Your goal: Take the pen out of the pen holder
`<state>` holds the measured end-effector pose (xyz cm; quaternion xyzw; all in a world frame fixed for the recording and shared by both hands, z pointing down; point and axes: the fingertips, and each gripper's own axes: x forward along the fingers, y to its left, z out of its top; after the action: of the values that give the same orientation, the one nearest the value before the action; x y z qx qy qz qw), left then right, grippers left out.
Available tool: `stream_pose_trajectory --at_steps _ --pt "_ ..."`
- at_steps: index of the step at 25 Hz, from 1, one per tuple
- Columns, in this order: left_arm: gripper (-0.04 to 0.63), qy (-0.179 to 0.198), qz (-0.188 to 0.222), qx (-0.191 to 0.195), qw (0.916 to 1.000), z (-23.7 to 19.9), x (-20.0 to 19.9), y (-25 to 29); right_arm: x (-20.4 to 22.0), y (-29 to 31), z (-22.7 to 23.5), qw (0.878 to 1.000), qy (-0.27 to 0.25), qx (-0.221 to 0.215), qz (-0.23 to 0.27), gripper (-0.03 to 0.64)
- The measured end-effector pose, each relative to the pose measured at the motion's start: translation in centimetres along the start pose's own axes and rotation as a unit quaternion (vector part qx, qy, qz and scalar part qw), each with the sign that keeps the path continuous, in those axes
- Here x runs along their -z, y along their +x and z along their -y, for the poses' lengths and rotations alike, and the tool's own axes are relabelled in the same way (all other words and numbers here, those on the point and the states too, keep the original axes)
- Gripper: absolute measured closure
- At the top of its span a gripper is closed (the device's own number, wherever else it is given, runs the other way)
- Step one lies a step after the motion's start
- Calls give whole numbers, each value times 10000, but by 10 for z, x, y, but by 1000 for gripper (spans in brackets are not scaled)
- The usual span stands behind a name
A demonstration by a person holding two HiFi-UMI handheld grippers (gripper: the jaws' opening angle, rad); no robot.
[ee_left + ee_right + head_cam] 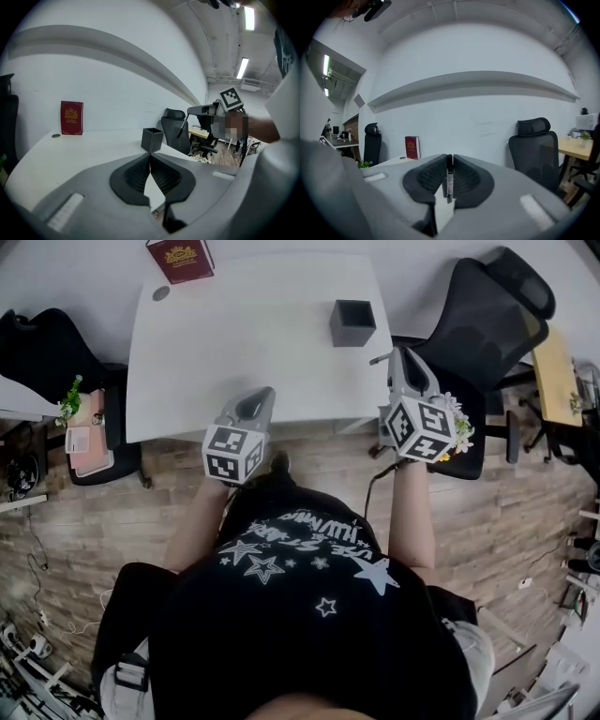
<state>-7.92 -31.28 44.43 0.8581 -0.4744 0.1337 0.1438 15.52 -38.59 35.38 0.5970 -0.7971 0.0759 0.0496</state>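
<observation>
The dark grey square pen holder (pixel 352 322) stands on the white table (pixel 244 352), toward its right side, and nothing shows above its rim. My right gripper (pixel 396 360) hangs off the table's right edge, nearer to me than the holder. It is shut on a black pen (pixel 449 178) that stands upright between the pads, and the pen's end (pixel 379 359) pokes out to the left. My left gripper (pixel 265 397) is over the table's near edge, shut with nothing in it. From the left gripper (pixel 150 157), the holder (pixel 152 139) lies straight ahead.
A red book (pixel 180 259) leans at the table's far left, with a small round disc (pixel 161 293) beside it. A black office chair (pixel 487 315) stands right of the table and another chair (pixel 37 343) to the left. A wooden desk (pixel 558 376) is at far right.
</observation>
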Motion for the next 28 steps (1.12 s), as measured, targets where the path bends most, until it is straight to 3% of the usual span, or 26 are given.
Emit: stream_pose_trajectory --at_steps 15,28 --pt "584 64 78 -455 9989 95 50 -94 57 -124 -15 9983 107 -546 -165 574" --pt "584 -165 -37 -979 9951 180 102 -192 103 -231 -27 9937 230 -1019 -411 574"
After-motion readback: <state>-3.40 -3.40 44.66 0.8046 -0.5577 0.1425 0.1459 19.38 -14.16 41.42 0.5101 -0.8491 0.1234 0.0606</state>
